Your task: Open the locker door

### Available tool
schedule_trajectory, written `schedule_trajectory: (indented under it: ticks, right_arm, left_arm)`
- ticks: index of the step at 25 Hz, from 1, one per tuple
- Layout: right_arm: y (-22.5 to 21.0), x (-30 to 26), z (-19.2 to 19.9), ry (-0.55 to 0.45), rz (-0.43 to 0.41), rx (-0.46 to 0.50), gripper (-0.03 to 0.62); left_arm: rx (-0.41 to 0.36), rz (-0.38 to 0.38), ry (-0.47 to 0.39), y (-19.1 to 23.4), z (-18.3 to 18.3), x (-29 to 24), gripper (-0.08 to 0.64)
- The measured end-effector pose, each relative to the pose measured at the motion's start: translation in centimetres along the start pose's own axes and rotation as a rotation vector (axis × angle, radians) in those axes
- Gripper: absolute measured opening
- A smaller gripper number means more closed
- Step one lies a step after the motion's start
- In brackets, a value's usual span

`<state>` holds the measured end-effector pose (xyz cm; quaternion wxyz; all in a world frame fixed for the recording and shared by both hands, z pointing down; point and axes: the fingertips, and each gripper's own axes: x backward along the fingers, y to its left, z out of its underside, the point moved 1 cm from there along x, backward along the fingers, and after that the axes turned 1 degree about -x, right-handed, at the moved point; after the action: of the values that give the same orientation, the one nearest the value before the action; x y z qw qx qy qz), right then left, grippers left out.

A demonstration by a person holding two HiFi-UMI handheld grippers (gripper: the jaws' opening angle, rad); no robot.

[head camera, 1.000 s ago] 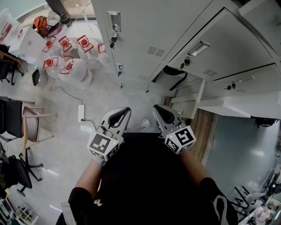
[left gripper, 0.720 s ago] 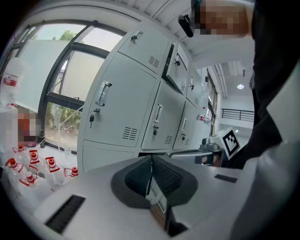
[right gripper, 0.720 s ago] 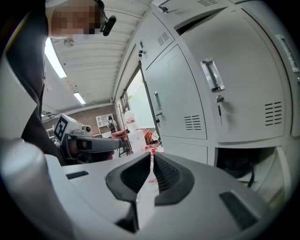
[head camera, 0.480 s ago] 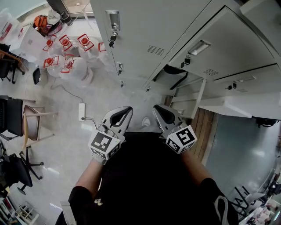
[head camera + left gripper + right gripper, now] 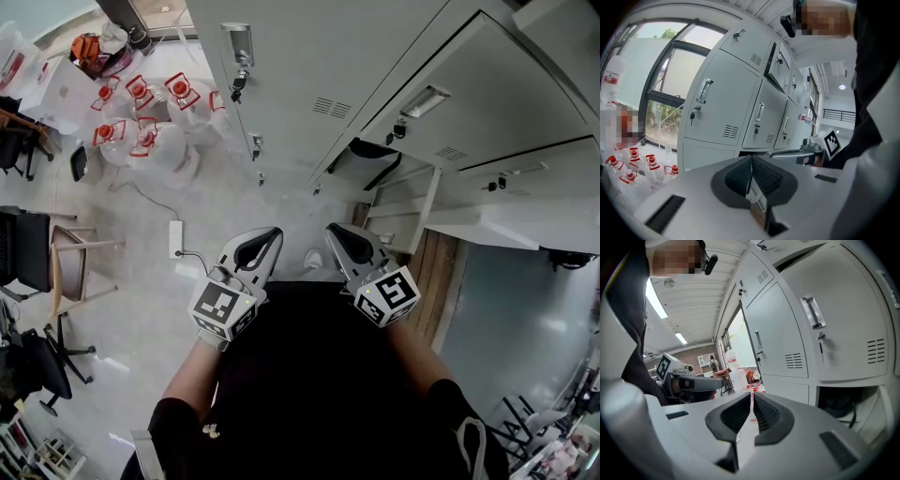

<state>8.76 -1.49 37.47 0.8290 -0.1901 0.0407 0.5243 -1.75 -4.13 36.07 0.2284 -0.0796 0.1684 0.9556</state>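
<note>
A bank of pale grey lockers rises ahead of me. One shut door carries a chrome handle with a key hanging below it, and this handle also shows in the left gripper view. A second shut door has a handle, and this handle appears in the right gripper view too. My left gripper and right gripper are held side by side close to my body, well short of the lockers. Both are shut with nothing between the pads.
A low compartment stands open with a dark object inside. Several large water bottles with red caps stand on the floor at the left. Further left are a power strip, a wooden chair and an office chair.
</note>
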Motion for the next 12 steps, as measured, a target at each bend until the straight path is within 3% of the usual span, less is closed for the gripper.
schedule_trajectory:
  ticks: [12]
  right_arm:
    - [-0.49,-0.21,-0.07,0.007,0.009,-0.001,0.041]
  left_arm:
    - [0.011,-0.002,0.014,0.24,0.33,-0.28,0.025]
